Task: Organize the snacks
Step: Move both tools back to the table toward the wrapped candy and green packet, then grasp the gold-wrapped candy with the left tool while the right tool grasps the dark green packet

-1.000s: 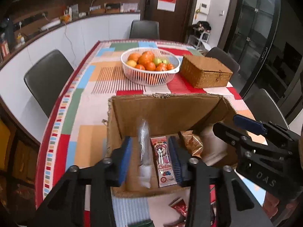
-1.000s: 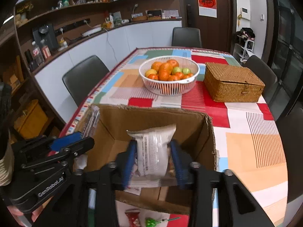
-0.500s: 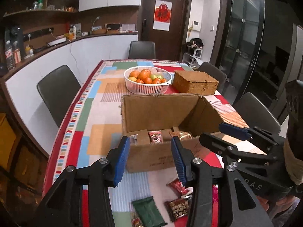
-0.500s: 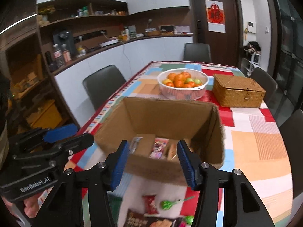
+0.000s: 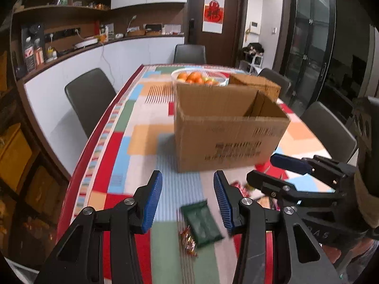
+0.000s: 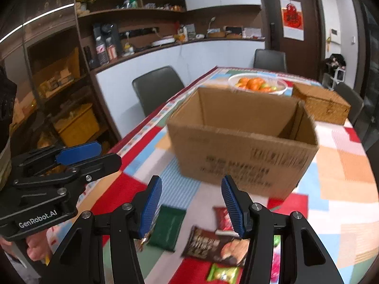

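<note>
1 open brown cardboard box [image 5: 227,130] sits mid-table on the multicolour patchwork tablecloth [image 5: 142,127]. 2 black grippers w/ blue pads: left gripper [image 5: 188,197] and right gripper [image 6: 191,203], both w/ jaws apart, nothing between the pads.

Loose snacks lie on the cloth in front of the box, near edge: 1 dark green flat packet [image 6: 169,227], 1 brown printed snack bag [image 6: 213,245], 1 red packet [image 6: 222,216], 1 small light-green wrapped sweet [image 6: 222,273].

Behind the box: 1 white mesh bowl of oranges [image 6: 258,84], 1 woven wicker lidded basket [image 6: 322,105]. The box front wall hides its contents in both views.

Left view only: small orange-red wrapped candy [image 5: 188,240] just beside the green packet; brown bag & light-green sweet don't show there. Right view only: a bare hand [image 6: 35,249] under the left gripper.
</note>
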